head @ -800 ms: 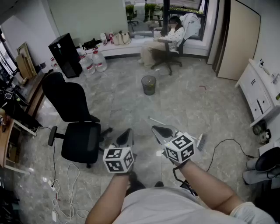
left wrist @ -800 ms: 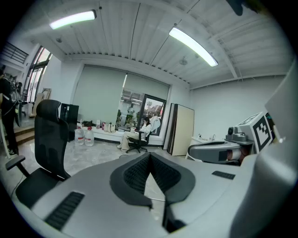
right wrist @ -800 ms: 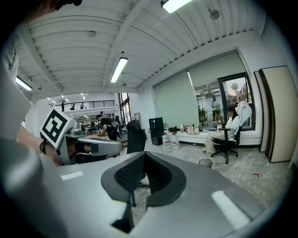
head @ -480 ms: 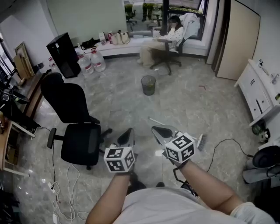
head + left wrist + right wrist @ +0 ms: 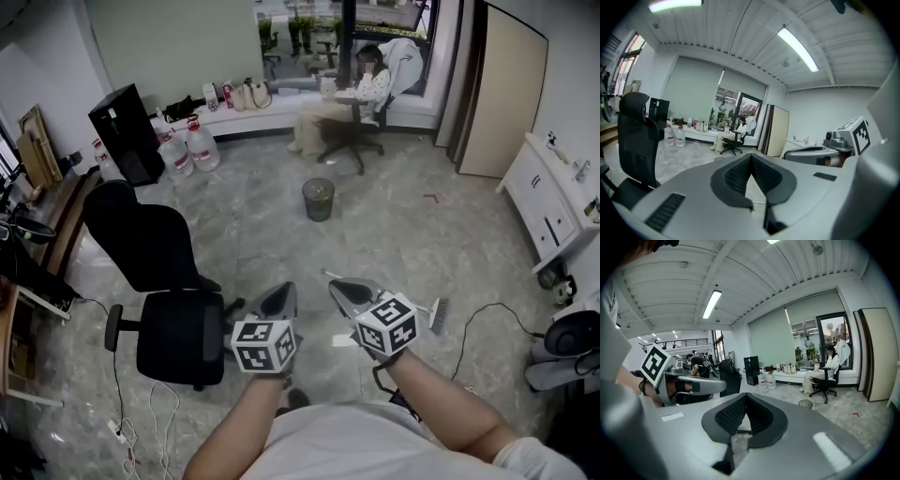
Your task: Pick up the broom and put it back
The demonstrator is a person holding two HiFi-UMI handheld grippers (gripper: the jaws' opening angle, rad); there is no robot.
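The broom (image 5: 438, 315) lies on the grey floor to my right, its brush head just past my right hand and its thin pale handle running left behind the right gripper. My right gripper (image 5: 341, 289) hangs above that handle, shut and empty, as the right gripper view (image 5: 745, 397) also shows. My left gripper (image 5: 279, 296) is beside it, held above the floor, jaws together with nothing between them (image 5: 750, 157). Neither gripper touches the broom.
A black office chair (image 5: 161, 272) stands close on the left. A small bin (image 5: 319, 199) sits mid-floor ahead. A person sits on a chair (image 5: 361, 94) by the far window. Water bottles (image 5: 187, 145), a black cabinet (image 5: 122, 131), a white cabinet (image 5: 553, 202) and floor cables (image 5: 478, 309) ring the room.
The head view has shifted a little, so the room sits slightly lower in the picture. Both grippers stay side by side, shut and empty.
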